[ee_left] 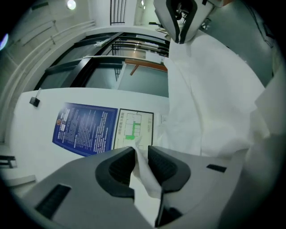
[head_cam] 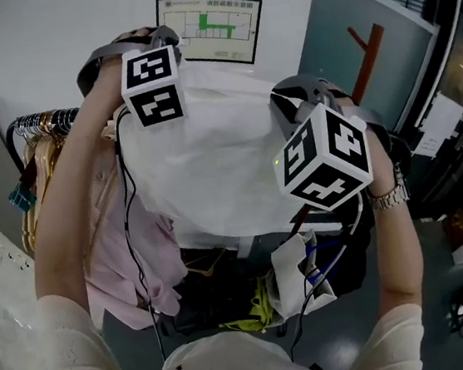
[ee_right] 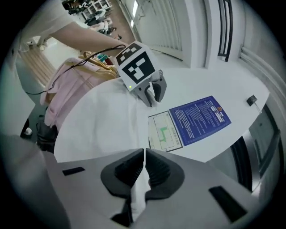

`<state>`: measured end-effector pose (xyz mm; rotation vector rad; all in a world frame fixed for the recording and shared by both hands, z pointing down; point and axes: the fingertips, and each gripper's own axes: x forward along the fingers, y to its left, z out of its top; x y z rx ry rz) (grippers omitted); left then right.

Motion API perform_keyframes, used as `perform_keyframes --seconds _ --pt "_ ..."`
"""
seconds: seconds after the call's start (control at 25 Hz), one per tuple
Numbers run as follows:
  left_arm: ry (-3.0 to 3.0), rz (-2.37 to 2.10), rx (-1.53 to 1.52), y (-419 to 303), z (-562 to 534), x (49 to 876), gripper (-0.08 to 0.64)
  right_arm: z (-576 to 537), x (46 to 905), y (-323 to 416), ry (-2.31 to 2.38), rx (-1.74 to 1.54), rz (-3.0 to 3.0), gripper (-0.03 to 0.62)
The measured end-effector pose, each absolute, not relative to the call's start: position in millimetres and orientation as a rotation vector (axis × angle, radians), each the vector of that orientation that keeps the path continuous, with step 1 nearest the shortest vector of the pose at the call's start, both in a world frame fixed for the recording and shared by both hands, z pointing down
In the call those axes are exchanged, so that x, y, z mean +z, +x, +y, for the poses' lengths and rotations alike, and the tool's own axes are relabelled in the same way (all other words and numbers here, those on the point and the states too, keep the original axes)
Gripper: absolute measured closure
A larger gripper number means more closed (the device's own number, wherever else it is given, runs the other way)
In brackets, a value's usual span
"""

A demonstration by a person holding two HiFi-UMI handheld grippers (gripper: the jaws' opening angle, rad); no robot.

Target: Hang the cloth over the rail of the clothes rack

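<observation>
Left gripper (ee_left: 140, 154) is clamped on a top edge of the white cloth (head_cam: 212, 165), held high just left of and below the poster (head_cam: 210, 25) on the wall, with the left forearm (head_cam: 72, 216) stretched up beneath it. Well left of the poster and lower, the rack (head_cam: 40, 124) shows its rail crowded with hangers. Below the poster the cloth spreads wide between both grippers. Right of the poster and lower, the right gripper (ee_right: 144, 156) is pinched nearly together on the cloth's other edge, its arm raised, a watch (head_cam: 388, 196) on the wrist
</observation>
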<state>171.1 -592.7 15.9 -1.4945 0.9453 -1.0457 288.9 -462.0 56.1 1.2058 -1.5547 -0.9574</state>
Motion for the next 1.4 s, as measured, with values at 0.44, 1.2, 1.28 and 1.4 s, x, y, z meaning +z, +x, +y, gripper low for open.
perform_keyframes --seconds 0.44,1.2,1.28,1.4 --pt "-1.705 0.569 -1.229 164.4 -596.2 24.6 0.48 -466.4 56.9 288.4 1.212 -0.85 -1.684 0.575" --pt "-2.546 0.384 -0.736 90.9 -590.5 -38.5 0.48 -478.5 54.3 294.9 1.282 -0.597 -1.927 0.577" --pt "-2.633 0.338 -0.641 84.3 -589.9 -49.1 0.478 -479.0 53.8 293.9 1.284 -0.588 -1.941 0.577" --pt "-2.591 0.59 -0.497 63.1 -615.5 -84.5 0.405 -479.6 53.1 294.4 1.292 -0.575 -1.949 0.577"
